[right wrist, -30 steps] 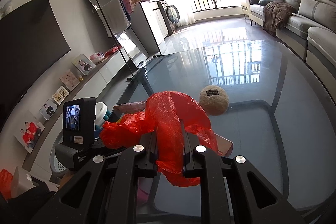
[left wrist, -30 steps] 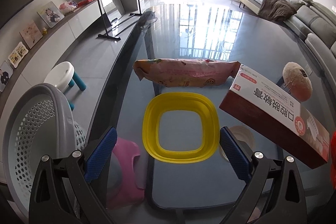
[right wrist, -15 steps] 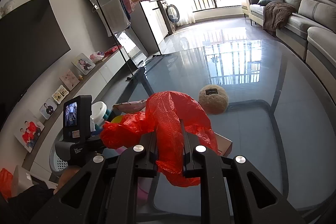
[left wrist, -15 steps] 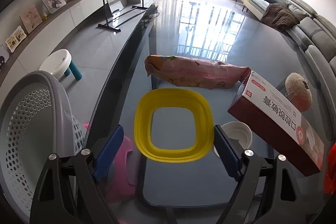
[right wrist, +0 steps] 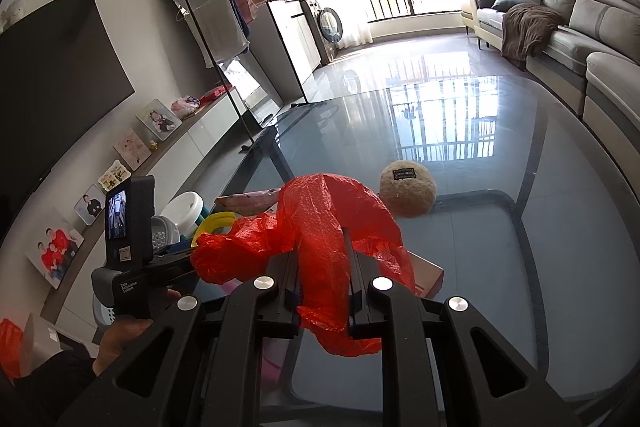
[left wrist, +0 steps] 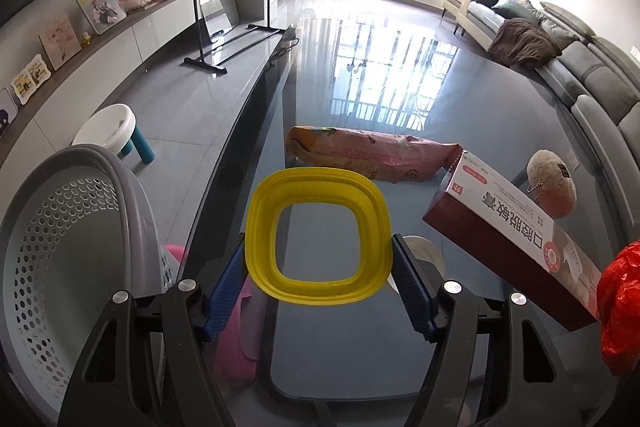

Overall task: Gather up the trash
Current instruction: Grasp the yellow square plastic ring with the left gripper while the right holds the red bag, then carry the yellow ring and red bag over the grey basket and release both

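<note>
Left gripper: your left gripper [left wrist: 318,277] points down at the glass bench [left wrist: 360,79], its blue-padded jaws closing around the yellow rounded-square plastic ring [left wrist: 318,235]; the pads sit right at the ring's left and right edges, and you cannot tell whether they press on it.
Yellow ring: it lies flat on the bench between the jaws, at 12 o'clock from your left gripper.
Right gripper: your right gripper [right wrist: 322,281] has its jaws nearly together, clamped on a crumpled red plastic bag [right wrist: 320,227] that bulges up and out to the left over the fingers.
Snack packet: a long pink and orange foil packet [left wrist: 372,157] lies crosswise just beyond the ring, at 12 o'clock from it.
Box: a white and dark red cardboard box with printed lettering [left wrist: 516,231] lies at 3 o'clock from the ring, tilted, near end toward the red bag.
Ball: a beige fuzzy ball with a dark label [right wrist: 407,193] sits behind the box, at 1 o'clock from your right gripper.
Basket: a grey perforated plastic basket [left wrist: 68,251] stands off the bench edge at 9 o'clock from your left gripper.
Under the glass: a pink plastic stool [left wrist: 236,331] shows through the bench beneath the left gripper.
Your hand: your left hand [right wrist: 120,335] holds the left gripper's handle at 9 o'clock in the right wrist view.
</note>
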Tool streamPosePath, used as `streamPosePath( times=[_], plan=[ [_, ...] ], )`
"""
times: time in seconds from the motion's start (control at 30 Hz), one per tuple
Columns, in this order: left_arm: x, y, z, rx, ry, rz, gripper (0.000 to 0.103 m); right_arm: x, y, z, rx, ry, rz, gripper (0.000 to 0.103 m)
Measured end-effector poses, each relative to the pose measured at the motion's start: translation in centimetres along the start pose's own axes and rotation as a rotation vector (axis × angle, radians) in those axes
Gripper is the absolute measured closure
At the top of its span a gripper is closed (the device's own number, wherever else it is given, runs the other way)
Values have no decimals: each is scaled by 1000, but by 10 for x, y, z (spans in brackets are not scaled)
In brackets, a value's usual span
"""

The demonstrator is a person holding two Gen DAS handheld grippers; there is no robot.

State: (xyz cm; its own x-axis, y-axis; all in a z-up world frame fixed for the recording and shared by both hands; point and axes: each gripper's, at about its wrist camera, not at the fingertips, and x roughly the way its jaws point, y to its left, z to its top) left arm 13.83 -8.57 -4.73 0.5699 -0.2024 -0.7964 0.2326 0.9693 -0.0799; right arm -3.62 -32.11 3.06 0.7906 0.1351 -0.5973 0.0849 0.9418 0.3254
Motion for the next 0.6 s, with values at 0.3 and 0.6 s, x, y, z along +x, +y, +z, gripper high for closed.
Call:
streamPosePath(
  times=[0.3,0.6],
  plan=[
    [-18,-2,-2,37,-54,21,35,6,6,0,-16,6,-6,88],
    [-32,7,-5,35,-88,22,35,16,13,-1,-20,23,-18,88]
  ],
)
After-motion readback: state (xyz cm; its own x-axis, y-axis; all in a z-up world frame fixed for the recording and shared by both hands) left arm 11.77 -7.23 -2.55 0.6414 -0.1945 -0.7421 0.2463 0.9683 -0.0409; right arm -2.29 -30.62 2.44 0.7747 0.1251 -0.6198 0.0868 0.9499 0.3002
